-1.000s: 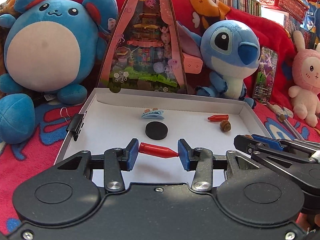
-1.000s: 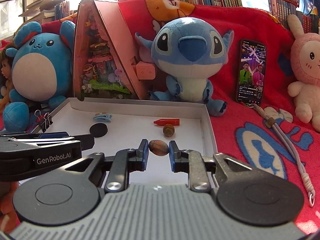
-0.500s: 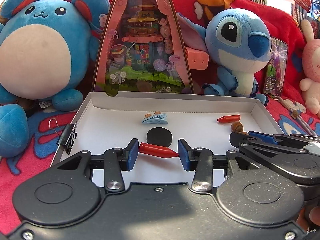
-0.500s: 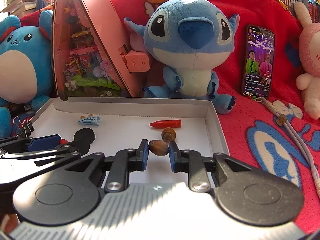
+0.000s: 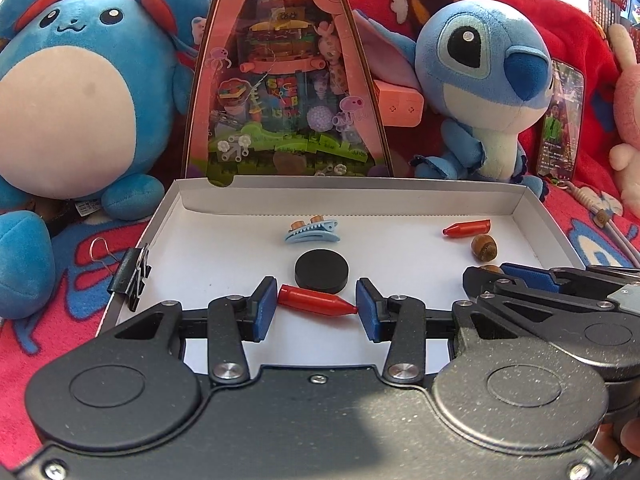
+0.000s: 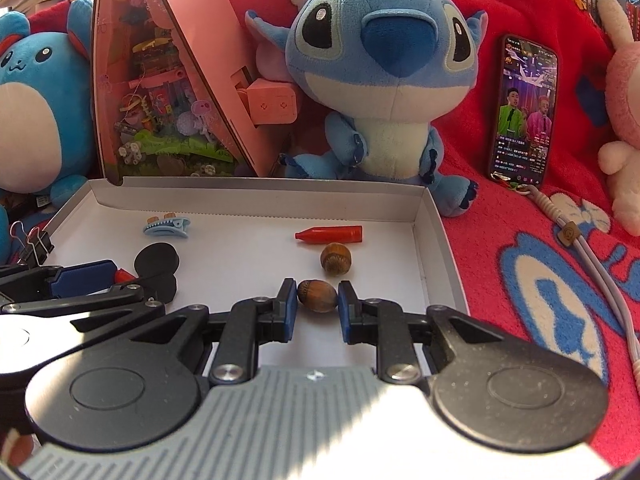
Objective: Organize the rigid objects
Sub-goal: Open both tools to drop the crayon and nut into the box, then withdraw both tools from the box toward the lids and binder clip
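Observation:
My left gripper (image 5: 316,306) is shut end to end on a red crayon-shaped piece (image 5: 316,301) over the near part of a shallow white box (image 5: 360,196). My right gripper (image 6: 317,304) is shut on a brown acorn (image 6: 317,295) near the box's right side. Lying in the box are a black disc (image 5: 321,276), a light blue hair clip (image 5: 313,231), a second red piece (image 5: 466,228) and a second acorn (image 5: 484,247). The right gripper's arm crosses the lower right of the left wrist view.
A binder clip (image 5: 130,280) grips the box's left wall. Behind the box stand a pink toy-set carton (image 5: 280,80), a round blue plush (image 5: 76,92) and a blue Stitch plush (image 5: 484,76). A phone (image 6: 522,108) with a strap leans on the red blanket at the right.
Both grippers moved forward and a little down over the box, each still holding its piece; the box and plush toys now look closer. The jaws did not change.

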Action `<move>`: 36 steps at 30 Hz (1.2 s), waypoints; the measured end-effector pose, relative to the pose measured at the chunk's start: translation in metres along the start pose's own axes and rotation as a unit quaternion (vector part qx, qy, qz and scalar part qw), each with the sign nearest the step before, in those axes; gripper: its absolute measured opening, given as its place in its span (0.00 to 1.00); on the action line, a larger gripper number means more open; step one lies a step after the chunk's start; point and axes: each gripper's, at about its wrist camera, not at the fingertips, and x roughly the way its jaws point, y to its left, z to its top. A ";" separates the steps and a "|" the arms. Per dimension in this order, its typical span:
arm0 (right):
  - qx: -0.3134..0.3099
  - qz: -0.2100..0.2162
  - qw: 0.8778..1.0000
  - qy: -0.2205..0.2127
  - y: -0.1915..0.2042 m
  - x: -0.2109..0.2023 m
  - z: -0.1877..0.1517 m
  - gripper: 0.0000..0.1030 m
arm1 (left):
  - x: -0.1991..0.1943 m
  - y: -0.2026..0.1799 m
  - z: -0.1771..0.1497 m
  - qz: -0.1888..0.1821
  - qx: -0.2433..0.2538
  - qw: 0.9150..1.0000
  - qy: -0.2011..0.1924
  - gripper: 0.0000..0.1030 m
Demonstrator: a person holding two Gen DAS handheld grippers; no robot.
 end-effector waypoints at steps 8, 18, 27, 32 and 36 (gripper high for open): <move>0.014 0.013 1.000 -0.014 -0.005 -0.010 0.001 0.47 | -0.020 0.004 0.000 -0.017 0.005 0.999 -0.031 0.47; 0.001 0.015 0.999 -0.044 -0.010 -0.054 -0.002 0.60 | -0.073 0.017 -0.009 -0.022 0.010 0.997 -0.069 0.71; -0.030 0.019 0.997 -0.066 -0.004 -0.102 -0.027 0.72 | -0.124 0.019 -0.042 -0.023 0.036 0.996 -0.084 0.74; -0.047 0.018 0.996 -0.074 -0.001 -0.122 -0.046 0.75 | -0.144 0.017 -0.063 -0.021 0.045 0.995 -0.089 0.74; -0.048 0.021 0.996 -0.077 -0.001 -0.135 -0.060 0.76 | -0.162 0.016 -0.083 -0.021 0.053 0.994 -0.093 0.74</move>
